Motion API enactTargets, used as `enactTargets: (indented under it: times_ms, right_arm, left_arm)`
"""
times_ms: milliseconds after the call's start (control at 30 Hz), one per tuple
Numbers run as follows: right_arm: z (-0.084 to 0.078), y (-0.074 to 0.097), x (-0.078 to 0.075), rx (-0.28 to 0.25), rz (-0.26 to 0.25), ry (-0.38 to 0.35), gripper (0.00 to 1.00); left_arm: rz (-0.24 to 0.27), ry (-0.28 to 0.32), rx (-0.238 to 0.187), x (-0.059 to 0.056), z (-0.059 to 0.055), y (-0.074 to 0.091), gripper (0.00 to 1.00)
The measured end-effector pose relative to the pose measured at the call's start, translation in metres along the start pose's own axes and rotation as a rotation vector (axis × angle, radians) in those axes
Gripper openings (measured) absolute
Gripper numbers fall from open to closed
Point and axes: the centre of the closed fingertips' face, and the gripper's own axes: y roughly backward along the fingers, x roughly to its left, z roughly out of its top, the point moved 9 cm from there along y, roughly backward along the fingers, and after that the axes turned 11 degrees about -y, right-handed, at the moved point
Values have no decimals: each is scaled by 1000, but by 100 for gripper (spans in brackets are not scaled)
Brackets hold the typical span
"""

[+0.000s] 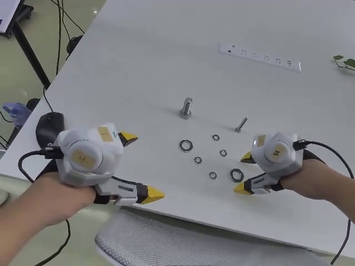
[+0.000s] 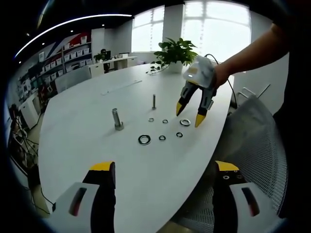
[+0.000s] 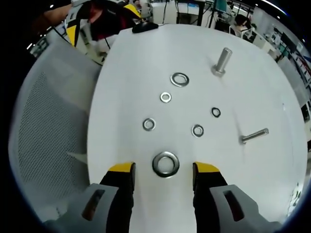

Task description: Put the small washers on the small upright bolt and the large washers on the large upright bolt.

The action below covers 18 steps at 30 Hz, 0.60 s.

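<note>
On the white table [image 1: 138, 66] a large bolt [image 1: 186, 108] and a small bolt [image 1: 241, 124] stand upright. One large washer [image 1: 186, 146] lies in front of the large bolt. A second large washer [image 1: 237, 175] lies beside my right gripper [image 1: 244, 174]. In the right gripper view this washer [image 3: 165, 164] sits on the table just ahead of the open right gripper [image 3: 164, 170], between its yellow tips. Several small washers [image 1: 216, 137] lie scattered between the two large ones. My left gripper [image 1: 140, 166] is open and holds nothing, near the table's front edge.
A white power strip [image 1: 260, 57] lies at the far side of the table. A black mouse [image 1: 49, 126] rests at the left edge. A grey mesh chair [image 1: 166, 244] sits below the front edge. Plant leaves [image 1: 345, 62] show at far right.
</note>
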Motion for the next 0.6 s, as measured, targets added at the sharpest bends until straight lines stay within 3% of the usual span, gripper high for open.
enactTargets:
  times_ms: [233,400,600]
  right_arm:
    - [-3,-4,2,48,-17,50,45]
    - [-1,-3,0,37,-7,40,44]
    - [2,-4,0,69,-1,44,42]
  left_arm:
    - [4,-1,-7,0,0,2,82]
    - [14,4,-8,0,-1,5,82]
    - [20,12,-6,-2,-3,7,81]
